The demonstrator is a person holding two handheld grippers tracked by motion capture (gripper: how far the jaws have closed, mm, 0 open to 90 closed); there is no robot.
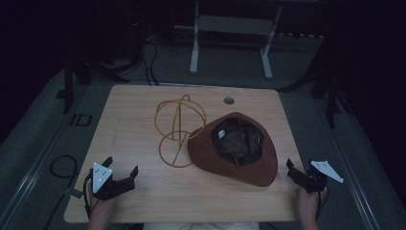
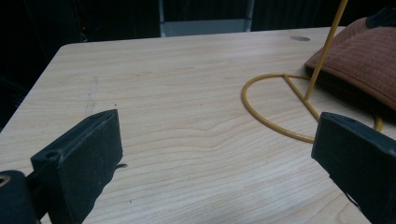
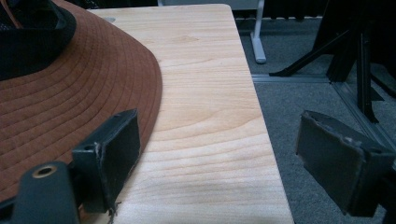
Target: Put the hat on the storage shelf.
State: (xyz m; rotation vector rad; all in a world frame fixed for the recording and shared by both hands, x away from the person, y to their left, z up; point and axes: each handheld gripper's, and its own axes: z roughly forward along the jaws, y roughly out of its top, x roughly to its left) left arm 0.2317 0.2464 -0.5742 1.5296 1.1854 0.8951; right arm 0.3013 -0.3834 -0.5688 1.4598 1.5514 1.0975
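- Two tools were held low at the near corners of the desk (image 1: 143,103): the left tool (image 1: 120,168) with its jaws spread wide and empty, the right tool (image 1: 298,171) likewise parted and holding nothing.
- The brown hat (image 1: 210,153) was laid crown-down, right of centre, its dark lining turned upward; its brim was seen just beside the right tool's nearer jaw in the right gripper view (image 3: 70,93).
- The yellow wire stand (image 1: 179,127) was placed left of the hat, with the hat's brim lying over part of the stand's base ring (image 2: 266,119).
- For a clean pick-up, the brim was judged best taken at its near edge by the right tool, with the stand steadied by the left so that it would not be dragged along.
- The desk was of pale wood grain, with a small round grommet (image 1: 229,100) near its far edge.
- The room was dim; grey carpet (image 1: 306,48) and a white table frame (image 1: 230,28) were visible beyond.
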